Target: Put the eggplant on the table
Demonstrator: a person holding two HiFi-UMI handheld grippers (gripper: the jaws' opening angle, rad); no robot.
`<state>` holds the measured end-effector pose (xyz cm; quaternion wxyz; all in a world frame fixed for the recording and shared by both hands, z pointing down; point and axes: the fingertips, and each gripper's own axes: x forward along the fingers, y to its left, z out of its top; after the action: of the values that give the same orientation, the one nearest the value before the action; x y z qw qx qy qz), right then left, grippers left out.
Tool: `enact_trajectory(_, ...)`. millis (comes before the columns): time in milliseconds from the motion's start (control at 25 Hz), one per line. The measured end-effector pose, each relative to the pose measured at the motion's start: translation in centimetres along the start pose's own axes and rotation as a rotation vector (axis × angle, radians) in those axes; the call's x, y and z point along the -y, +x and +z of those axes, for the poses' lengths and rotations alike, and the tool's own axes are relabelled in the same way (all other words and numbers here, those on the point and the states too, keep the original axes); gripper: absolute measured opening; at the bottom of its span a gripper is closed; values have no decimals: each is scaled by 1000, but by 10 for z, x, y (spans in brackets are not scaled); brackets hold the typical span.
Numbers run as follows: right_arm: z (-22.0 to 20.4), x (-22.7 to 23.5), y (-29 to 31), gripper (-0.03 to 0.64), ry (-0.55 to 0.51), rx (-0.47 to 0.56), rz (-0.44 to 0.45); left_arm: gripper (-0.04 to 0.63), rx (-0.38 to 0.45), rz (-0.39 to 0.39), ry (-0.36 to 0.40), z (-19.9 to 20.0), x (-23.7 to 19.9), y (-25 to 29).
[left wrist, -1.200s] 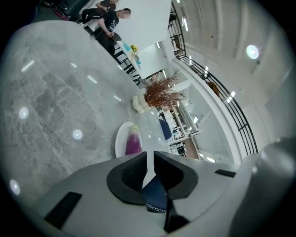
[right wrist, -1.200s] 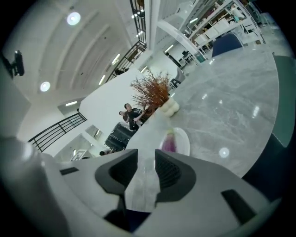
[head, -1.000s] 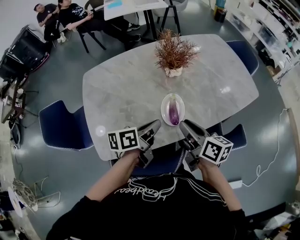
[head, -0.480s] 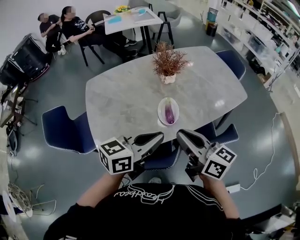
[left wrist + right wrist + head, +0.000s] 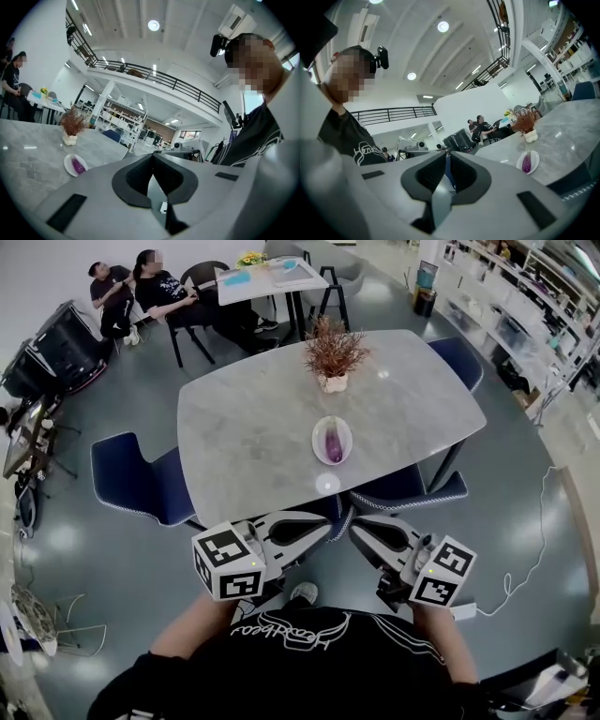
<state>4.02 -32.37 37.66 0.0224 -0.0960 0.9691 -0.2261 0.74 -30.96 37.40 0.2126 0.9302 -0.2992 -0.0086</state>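
Two grippers, nearest to me, both held short of the table's near edge and well apart from the plate.

1. Left gripper (image 5: 326, 518): jaws pressed together at the tips, nothing between them.
2. Right gripper (image 5: 355, 527): jaws have just been closing; I see the tips meet, nothing between them.
3. Blue chair (image 5: 403, 486): tucked under the table's near edge, just beyond the grippers.
4. Table (image 5: 244, 427): grey marbled top.
5. Plate (image 5: 317, 433): white, on the table near its near edge.
6. Eggplant (image 5: 334, 442): purple, lying on the plate, untouched.
7. Potted plant (image 5: 330, 351): dry reddish sprigs in a white pot, on the table beyond the plate.
8. Second blue chair (image 5: 131, 486): at the table's left side.
9. Two seated people (image 5: 150, 287): far left, beside a smaller table (image 5: 267, 276).
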Motion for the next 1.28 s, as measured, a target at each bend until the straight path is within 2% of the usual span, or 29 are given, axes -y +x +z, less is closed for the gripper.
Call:
enact_trajectory(120,-11,-21,-19,37,-38,-21,-11,9,1,25,19,-12,26,-6)
enact_trajectory(360,-40,-65,-54,37,-78,-96,-43,9,29,26,-31,-31,80,-19)
enact_trajectory(560,-55,-99,-78,37,-89,-94,-9,9,39,49,2,-43,121,-27)
enact_trajectory(720,-66,-122,-102,37,-109,-103,8,9,50,71,-1,-59,153,-29)
enact_trajectory(920,-78,-138,-124,37,-114,-117,-6,9,53,79,-4,-77,181,-31)
enact_trajectory(1000,-83,-140,-133,6,-107,-115,-21,9,51,78,-6,-84,190,-29)
enact_trajectory(1280,-97,-158,-159,6,-107,-105,-31,9,37,83,10,-105,221,-26)
